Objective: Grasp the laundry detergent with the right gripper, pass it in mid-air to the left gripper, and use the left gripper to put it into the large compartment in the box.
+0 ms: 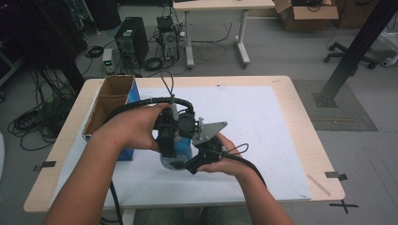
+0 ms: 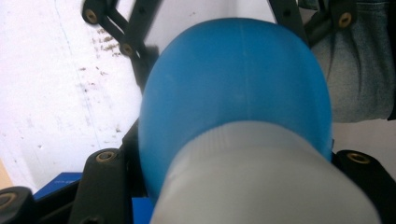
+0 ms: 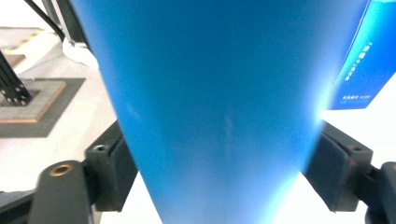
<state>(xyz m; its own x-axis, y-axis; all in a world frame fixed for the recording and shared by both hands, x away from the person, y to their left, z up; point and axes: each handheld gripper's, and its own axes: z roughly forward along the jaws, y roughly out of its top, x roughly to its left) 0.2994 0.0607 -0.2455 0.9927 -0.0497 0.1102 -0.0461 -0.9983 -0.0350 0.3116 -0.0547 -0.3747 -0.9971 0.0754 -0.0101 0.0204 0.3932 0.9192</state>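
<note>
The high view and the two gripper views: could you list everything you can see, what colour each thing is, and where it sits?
blue bottle: one, blue with a pale grey end, held up over the table between both grippers
cardboard box: one, brown inside, blue outside, open, at the table's left
white mat: one, white, covering most of the table
table: one, light wood, centre
second table: one, light wood, far side of the room
computer tower: one, black, on the floor behind
floor cables: many, black, left floor
left gripper: one, black, fingers shut on the blue bottle
right gripper: one, black with a grey plate, fingers either side of the bottle; whether they press it, I cannot tell
</note>
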